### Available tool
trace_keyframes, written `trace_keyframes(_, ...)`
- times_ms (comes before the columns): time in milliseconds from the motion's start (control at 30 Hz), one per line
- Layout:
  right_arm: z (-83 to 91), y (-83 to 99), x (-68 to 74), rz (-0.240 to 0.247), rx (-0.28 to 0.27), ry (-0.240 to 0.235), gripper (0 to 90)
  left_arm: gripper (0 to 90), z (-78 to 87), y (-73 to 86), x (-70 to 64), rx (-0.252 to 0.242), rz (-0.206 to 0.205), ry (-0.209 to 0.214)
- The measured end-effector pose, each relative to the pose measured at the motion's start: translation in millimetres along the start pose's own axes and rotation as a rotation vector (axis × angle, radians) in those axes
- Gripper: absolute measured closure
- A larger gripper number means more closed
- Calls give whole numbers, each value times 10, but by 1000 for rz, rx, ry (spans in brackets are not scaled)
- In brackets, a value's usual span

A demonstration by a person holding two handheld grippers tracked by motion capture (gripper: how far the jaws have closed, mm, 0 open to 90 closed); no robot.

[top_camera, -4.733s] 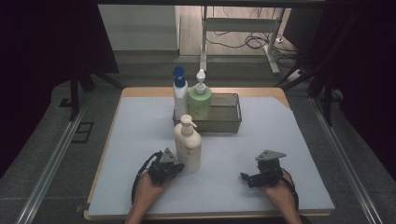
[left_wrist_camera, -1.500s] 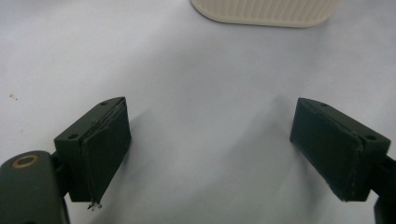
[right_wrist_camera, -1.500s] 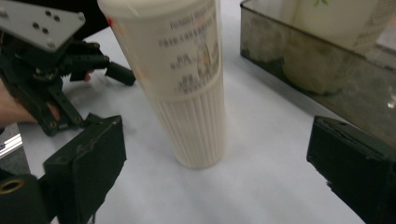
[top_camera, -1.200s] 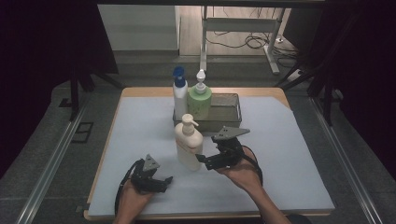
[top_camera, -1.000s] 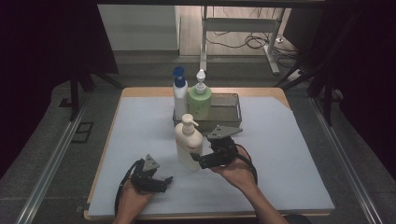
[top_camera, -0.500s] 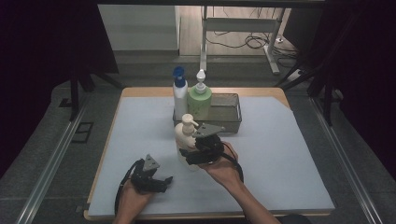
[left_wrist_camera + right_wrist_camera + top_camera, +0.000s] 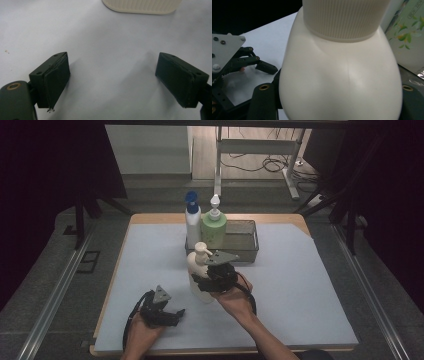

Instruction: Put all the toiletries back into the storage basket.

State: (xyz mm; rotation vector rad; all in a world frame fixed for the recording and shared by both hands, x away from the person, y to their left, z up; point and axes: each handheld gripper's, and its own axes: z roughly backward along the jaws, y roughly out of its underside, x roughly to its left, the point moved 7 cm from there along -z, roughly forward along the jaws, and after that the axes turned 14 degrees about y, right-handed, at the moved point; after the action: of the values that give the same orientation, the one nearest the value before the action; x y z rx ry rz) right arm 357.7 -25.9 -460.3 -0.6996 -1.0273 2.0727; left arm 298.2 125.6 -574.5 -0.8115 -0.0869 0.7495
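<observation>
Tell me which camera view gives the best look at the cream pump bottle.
The high view: the whole cream pump bottle stands upright on the table, with the right gripper around its body. The right gripper view has its shoulder and ribbed collar very close. The left gripper view catches just its ribbed base at the top edge.

At the far middle of the worktop [image 7: 310, 285], which is covered by a pale blue mat, stands a dark wire basket [image 7: 239, 239]. A green pump bottle [image 7: 213, 228] stands at the basket's left end, with a white blue-capped bottle [image 7: 192, 222] just beside it.
</observation>
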Motion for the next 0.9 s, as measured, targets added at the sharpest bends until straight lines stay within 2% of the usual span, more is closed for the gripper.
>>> trace_keyframes(533, 105, -17, 11, 38, 48, -49, 370, 121, 0, 0, 1, 0, 0, -1)
trace_keyframes(900, 263, -47, -164, 30, 45, -35, 370, 121, 1, 0, -1, 2, 2, 2)
